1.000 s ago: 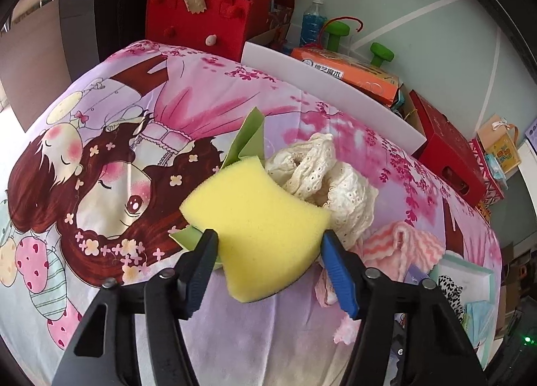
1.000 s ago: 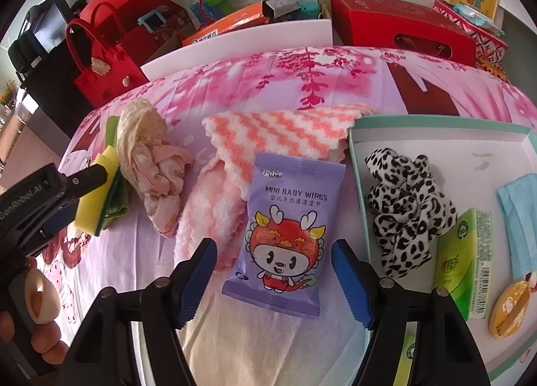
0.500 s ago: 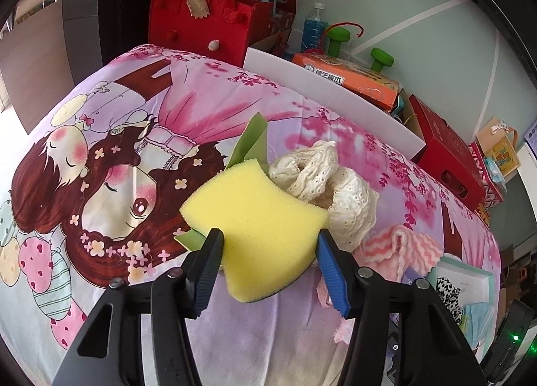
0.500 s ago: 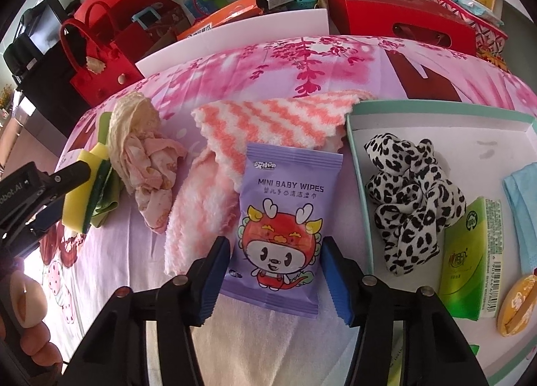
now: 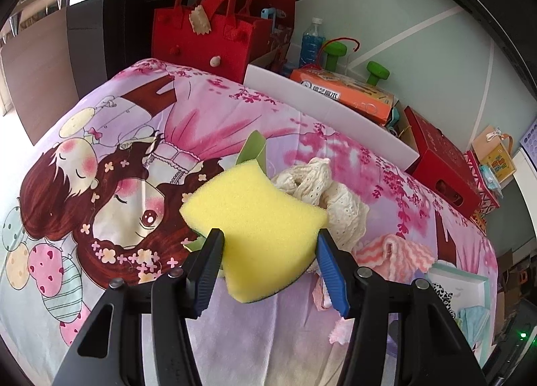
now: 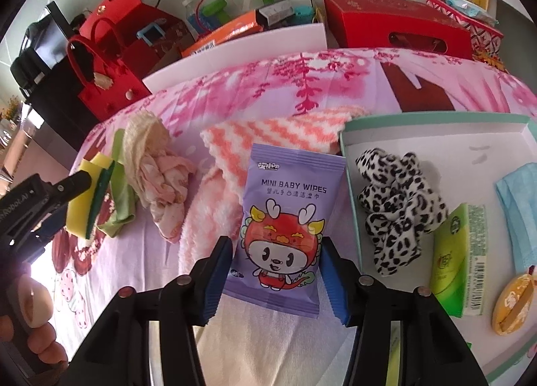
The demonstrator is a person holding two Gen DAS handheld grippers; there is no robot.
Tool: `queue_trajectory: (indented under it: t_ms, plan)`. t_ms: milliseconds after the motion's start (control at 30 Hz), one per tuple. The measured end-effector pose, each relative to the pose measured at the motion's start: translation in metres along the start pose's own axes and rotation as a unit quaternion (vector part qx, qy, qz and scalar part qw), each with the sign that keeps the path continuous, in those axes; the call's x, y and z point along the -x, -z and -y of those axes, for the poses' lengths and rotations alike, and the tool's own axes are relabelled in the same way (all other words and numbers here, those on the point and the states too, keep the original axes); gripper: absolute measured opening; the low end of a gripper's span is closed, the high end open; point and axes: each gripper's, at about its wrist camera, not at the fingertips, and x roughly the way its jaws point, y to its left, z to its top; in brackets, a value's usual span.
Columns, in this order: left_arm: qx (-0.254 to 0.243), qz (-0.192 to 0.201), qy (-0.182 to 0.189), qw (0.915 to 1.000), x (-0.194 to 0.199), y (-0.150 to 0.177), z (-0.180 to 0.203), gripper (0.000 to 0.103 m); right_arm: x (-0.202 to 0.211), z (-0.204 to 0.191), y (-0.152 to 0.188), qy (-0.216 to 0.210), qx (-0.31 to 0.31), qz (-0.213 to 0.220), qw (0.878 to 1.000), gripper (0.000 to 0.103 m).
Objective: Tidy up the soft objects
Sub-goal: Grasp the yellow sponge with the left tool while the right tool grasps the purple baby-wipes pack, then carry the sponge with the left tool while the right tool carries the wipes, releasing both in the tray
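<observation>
Where a second ago the right hand-held gripper [image 6: 276,260] stood wide of the purple wipes pack [image 6: 285,218], its blue pads now press both sides of the pack, which lies on the cartoon-print sheet [image 6: 255,101] just beside the white tray [image 6: 436,117]. The left hand-held gripper [image 5: 268,245] has narrowed slightly and clamps the yellow sponge [image 5: 258,221], as before. Only the right view shows the sponge's dark green underside and the tray's contents: a leopard scrunchie [image 6: 396,208], a green tissue pack [image 6: 459,252], a blue mask [image 6: 520,215]. Only the left view shows the lace cloth [image 5: 332,198] from behind the sponge.
</observation>
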Motion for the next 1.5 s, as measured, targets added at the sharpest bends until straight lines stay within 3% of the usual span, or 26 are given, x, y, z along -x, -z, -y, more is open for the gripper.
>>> queue_trajectory:
  t_ms: [400, 700, 1067, 1500]
  plan:
    - [-0.031, 0.065, 0.014, 0.9973, 0.046, -0.004, 0.017, 0.057, 0.043, 0.004, -0.005, -0.002, -0.005, 0.050, 0.999, 0.055]
    - [-0.094, 0.079, 0.044, 0.9914, 0.058, 0.011, 0.066, 0.057, 0.075, 0.036, -0.008, 0.048, -0.026, 0.081, 0.995, 0.055]
    - [-0.188, 0.069, 0.095, 0.9752, 0.056, 0.051, 0.139, 0.057, 0.092, 0.108, -0.006, 0.088, -0.094, 0.087, 0.988, 0.055]
    - [-0.271, 0.052, 0.133, 0.9521, 0.050, 0.100, 0.203, 0.058, 0.118, 0.186, 0.009, 0.151, -0.178, 0.099, 0.967, 0.055]
